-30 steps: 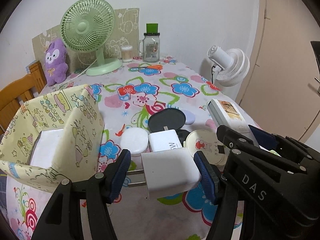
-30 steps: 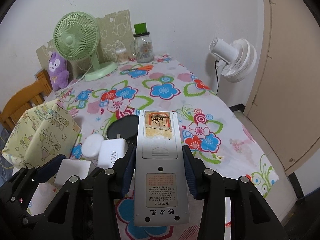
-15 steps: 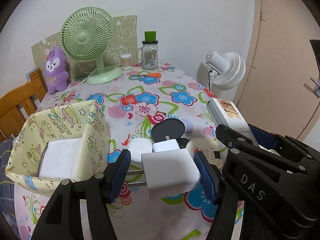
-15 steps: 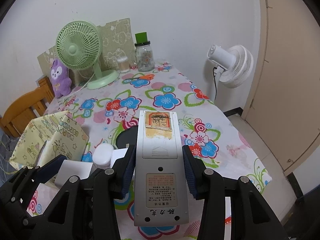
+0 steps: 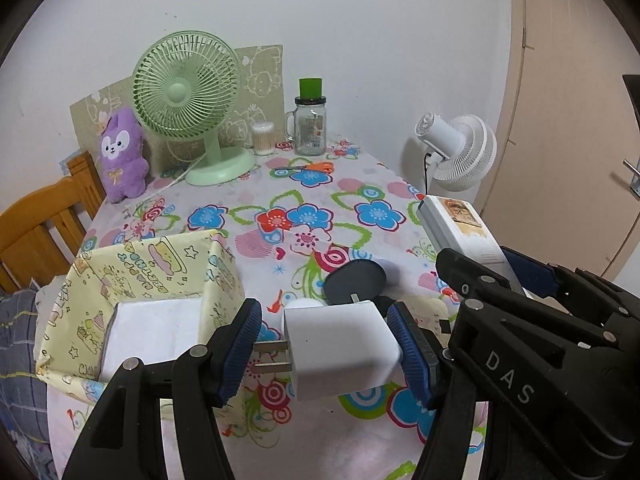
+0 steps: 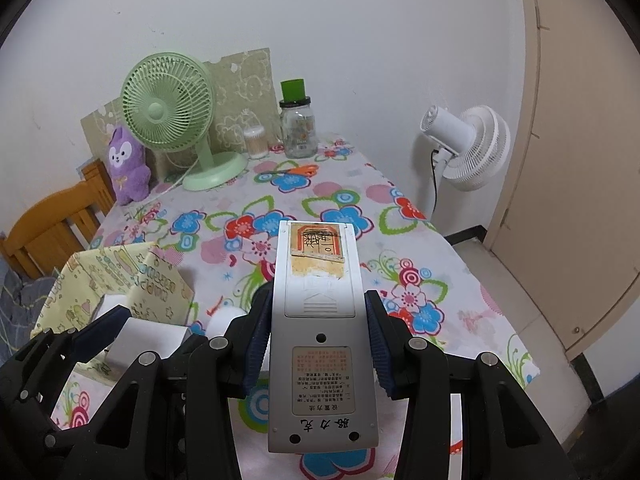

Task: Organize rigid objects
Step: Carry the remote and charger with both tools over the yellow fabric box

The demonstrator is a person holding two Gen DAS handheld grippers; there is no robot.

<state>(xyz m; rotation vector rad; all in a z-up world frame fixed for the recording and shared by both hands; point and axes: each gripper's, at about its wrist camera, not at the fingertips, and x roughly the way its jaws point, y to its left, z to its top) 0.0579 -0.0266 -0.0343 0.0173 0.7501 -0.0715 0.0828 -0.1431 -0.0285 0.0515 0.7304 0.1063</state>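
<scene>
- The left gripper (image 5: 326, 346) clamped a white charger (image 5: 340, 350) by its flat sides above the floral table (image 5: 320, 208), right of the yellow box (image 5: 160, 276); it looked light, rigid and smooth.
- The right gripper (image 6: 318, 344) clamped a grey remote (image 6: 322, 344) mid-body over the table; stiff, probably light, likely tip-prone.

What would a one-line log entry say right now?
left hand-held gripper: holds white charger | right hand-held gripper: holds remote | yellow box: open
</scene>
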